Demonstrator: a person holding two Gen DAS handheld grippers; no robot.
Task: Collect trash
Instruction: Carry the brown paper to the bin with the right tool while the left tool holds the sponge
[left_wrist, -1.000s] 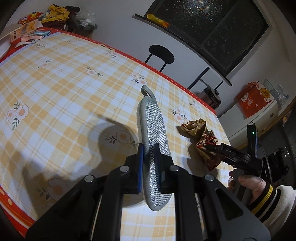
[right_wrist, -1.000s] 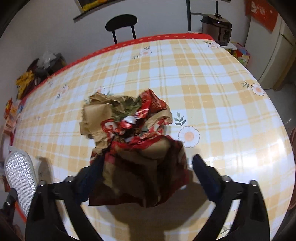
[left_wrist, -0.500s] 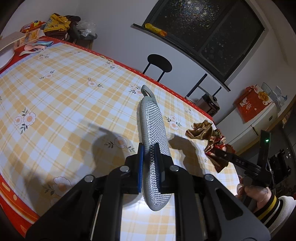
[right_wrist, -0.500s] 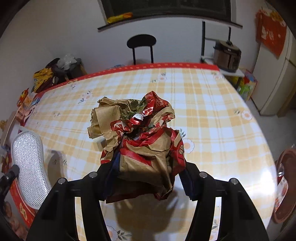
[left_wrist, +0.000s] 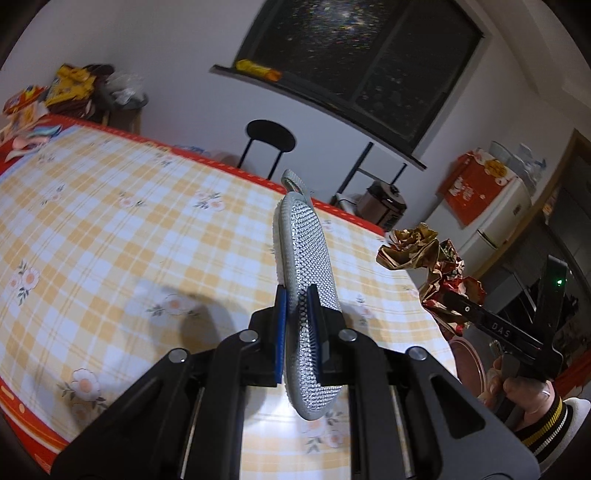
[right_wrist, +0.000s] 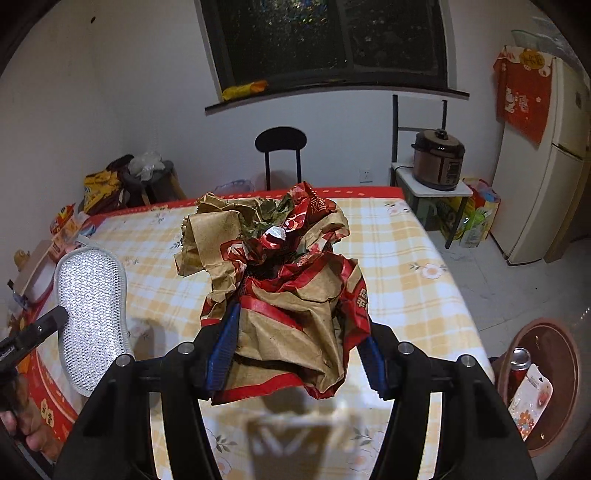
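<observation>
Clamping a silver mesh scouring pad (left_wrist: 308, 295) edgewise in the left gripper (left_wrist: 296, 325), blue-padded fingers (left_wrist: 280, 332) pressing both flat faces, hanging loop pointing away. Holding the pad clear above the table (left_wrist: 110, 236), over the yellow-checked floral cloth with its red border. Squeezing a crumpled wad of brown and red paper trash (right_wrist: 284, 280) in the right gripper (right_wrist: 295, 350), fingers (right_wrist: 223, 347) pinching the lower part from both sides, the bundle bulging upward above them. Carrying the trash in the air above the near end of the table (right_wrist: 413, 266), off the cloth. Showing, from the left wrist view, the trash (left_wrist: 424, 258) to the right of the pad, beyond the table's right edge, with the right gripper (left_wrist: 461, 304) gripping it. Appearing at the left of the right wrist view, the pad (right_wrist: 92, 306) lifted too. Resting on the floor at lower right, a round reddish basin (right_wrist: 569, 354) with a can and a carton inside. Standing beyond the far table edge, a black chair (right_wrist: 280, 142). Sitting on a low stand near the fridge, a brown rice cooker (right_wrist: 437, 158).
</observation>
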